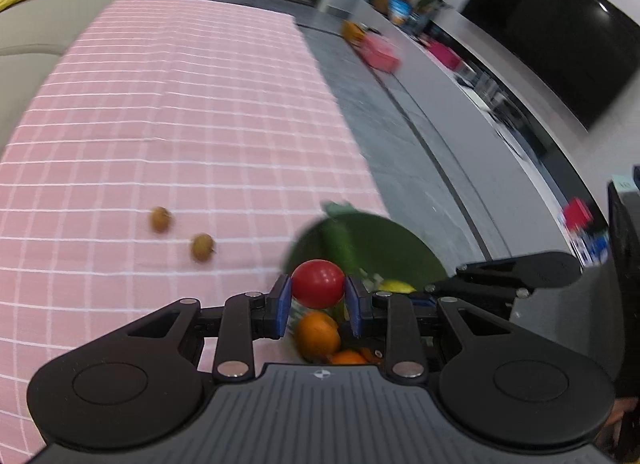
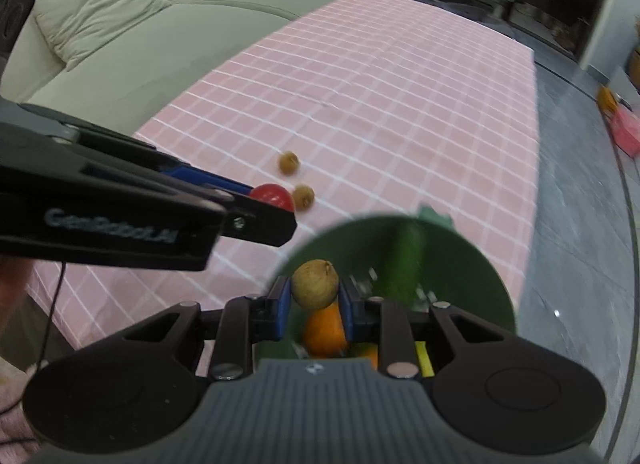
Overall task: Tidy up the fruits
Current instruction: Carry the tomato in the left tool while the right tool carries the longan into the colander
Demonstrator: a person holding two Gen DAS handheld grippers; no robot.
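My left hand-held gripper (image 1: pixel 318 290) is clamped on a red tomato (image 1: pixel 318 283), its blue pads pressing both sides, and I hold it just above the near rim of the green bowl (image 1: pixel 384 240). My right hand-held gripper (image 2: pixel 315 292) is clamped on a small brown fruit (image 2: pixel 315 283) and hangs over the bowl too.

Inside the bowl I see an orange (image 1: pixel 318 335) right under the tomato, a second orange (image 1: pixel 349 357) beside it, a bit of something yellow (image 1: pixel 396 286) and a long green vegetable (image 1: pixel 340 242) leaning toward the far rim; the blur hides what kind it is.

The bowl sits at the right-hand edge of the counter, on a pink checked cloth (image 1: pixel 180 104). Two more small brown fruits (image 1: pixel 161 219) (image 1: pixel 202 247) lie on the cloth to the left of the bowl, near each other but apart. In the right wrist view, my left hand-held gripper reaches in from the left of the bowl with the tomato at its tip, close to those two fruits.
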